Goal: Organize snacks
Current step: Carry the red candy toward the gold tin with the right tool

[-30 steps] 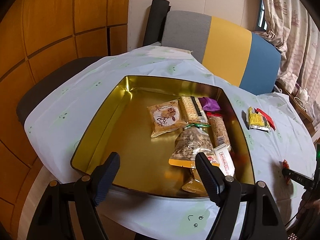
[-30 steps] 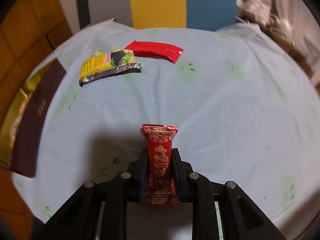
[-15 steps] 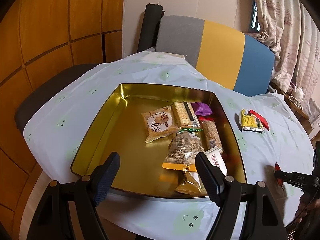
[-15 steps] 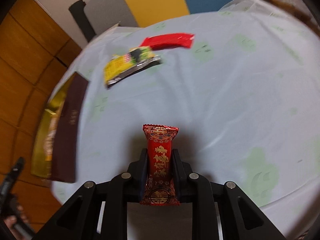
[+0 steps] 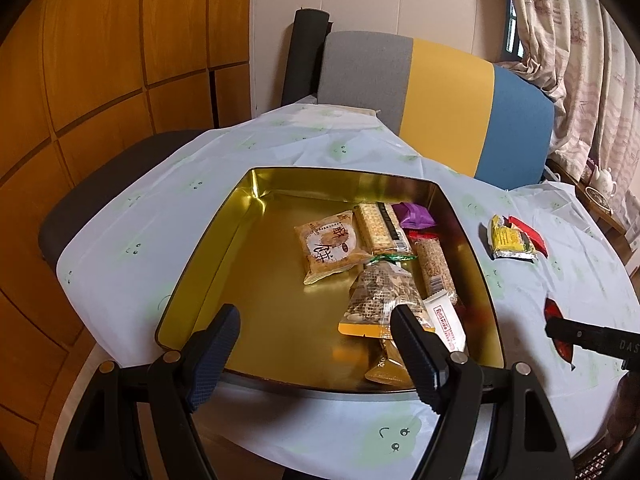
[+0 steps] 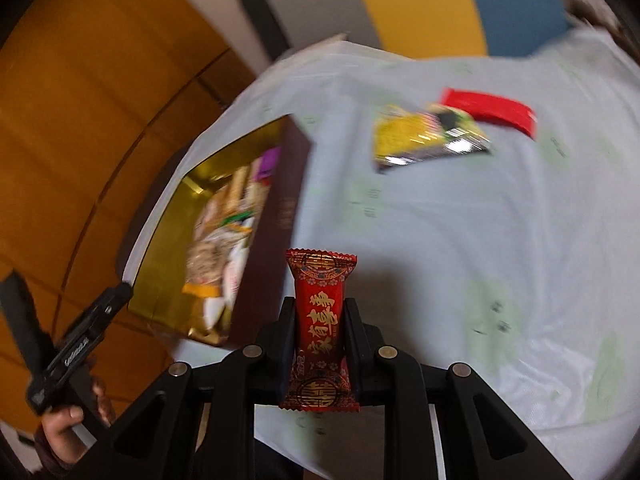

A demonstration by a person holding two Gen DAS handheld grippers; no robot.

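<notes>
Right tool (image 6: 319, 320) pinches a red candy (image 6: 319, 328); left tool (image 5: 316, 346) spread over the snack-filled gold tin (image 5: 208, 248).

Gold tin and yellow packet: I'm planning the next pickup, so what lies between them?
Only bare tablecloth between the gold tin and the yellow packet, shown in the left wrist view.

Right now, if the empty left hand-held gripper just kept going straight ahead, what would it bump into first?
Probably the gold tin: the left hand-held gripper, open, points over its near rim toward the clear nut packet inside. Depth is hard to judge, so it may meet the rim first.
</notes>
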